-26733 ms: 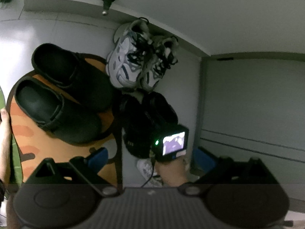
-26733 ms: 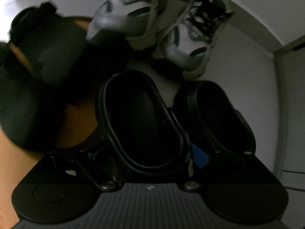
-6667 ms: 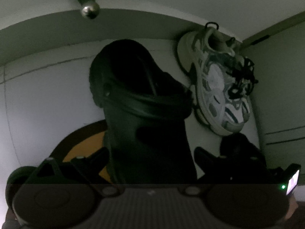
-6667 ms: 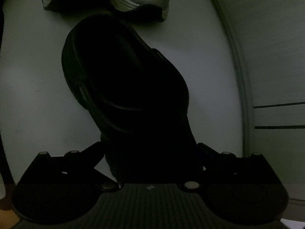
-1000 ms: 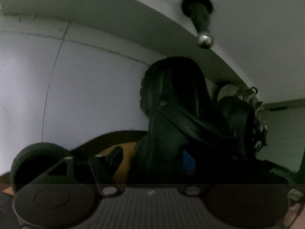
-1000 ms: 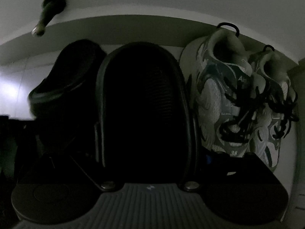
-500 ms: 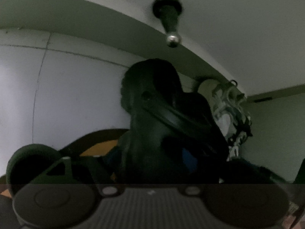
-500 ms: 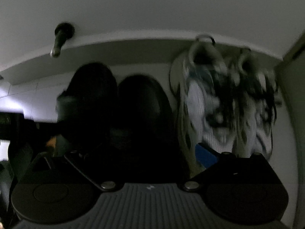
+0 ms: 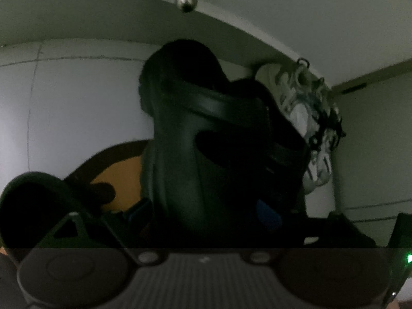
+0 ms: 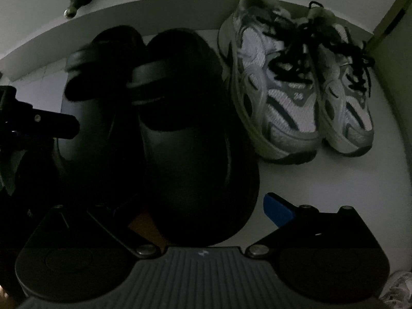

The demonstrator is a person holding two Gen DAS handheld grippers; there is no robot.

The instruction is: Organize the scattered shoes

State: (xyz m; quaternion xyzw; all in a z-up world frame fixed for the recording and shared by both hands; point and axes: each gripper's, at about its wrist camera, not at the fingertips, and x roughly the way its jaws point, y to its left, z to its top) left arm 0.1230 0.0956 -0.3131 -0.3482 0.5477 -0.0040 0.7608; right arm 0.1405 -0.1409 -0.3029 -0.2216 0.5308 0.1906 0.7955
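Releasing the last black clogs against the skirting, beside the trainers.

Left gripper (image 9: 206, 213) is opening, the left clog (image 9: 206, 134) between its pads but no longer pinched; right gripper (image 10: 206, 213) stands spread, clear of the right clog (image 10: 190, 134); both clogs sit heel-to-wall, touching, just left of the white trainers (image 10: 296, 85); likely light, rubbery, springy, best pinched across the toe or heel strap; door stopper (image 10: 77, 0) juts above; orange mat (image 9: 121, 177) lies near.

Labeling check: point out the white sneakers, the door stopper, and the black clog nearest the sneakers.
white sneakers (image 10: 291, 108): right wrist view, left sneaker's mesh toe.
door stopper (image 10: 77, 0): right wrist view, its shaft.
black clog (image 10: 190, 154): right wrist view, its upper.
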